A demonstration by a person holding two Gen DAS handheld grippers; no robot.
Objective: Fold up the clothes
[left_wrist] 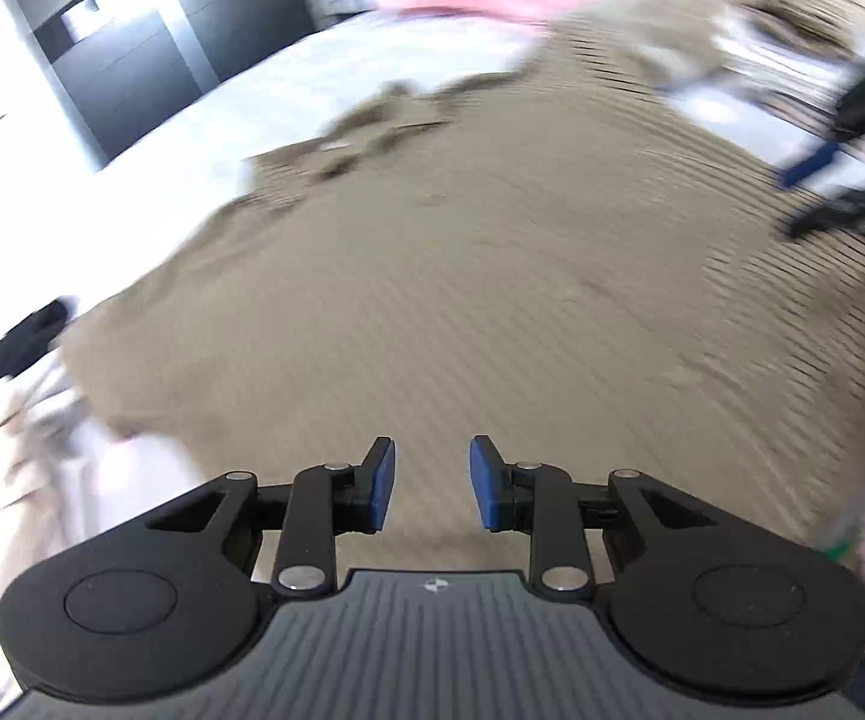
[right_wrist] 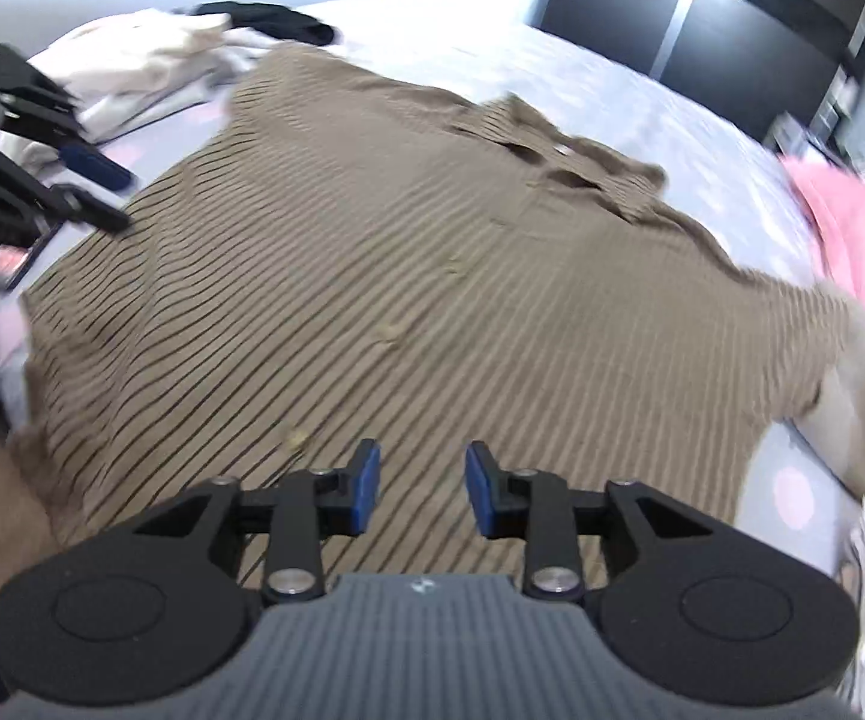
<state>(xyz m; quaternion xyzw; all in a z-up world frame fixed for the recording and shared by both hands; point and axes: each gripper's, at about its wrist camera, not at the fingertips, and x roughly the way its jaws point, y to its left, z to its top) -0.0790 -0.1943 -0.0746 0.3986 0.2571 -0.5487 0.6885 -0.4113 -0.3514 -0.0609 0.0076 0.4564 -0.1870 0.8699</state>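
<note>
A brown striped shirt (right_wrist: 408,276) lies spread out flat on a bed (right_wrist: 642,102) with a pale sheet, its collar and button placket towards the far side. A pink garment (right_wrist: 858,240) sits just off one sleeve, and a heap of pale clothes (right_wrist: 150,72) with a black garment (right_wrist: 276,21) lies past the opposite edge. The left hand-held gripper (left_wrist: 432,489) hangs over the shirt with its blue pads apart and nothing between them. The right hand-held gripper (right_wrist: 422,489) is likewise above the fabric, pads apart and empty. Dark cabinets (right_wrist: 702,36) stand behind the bed.
</note>
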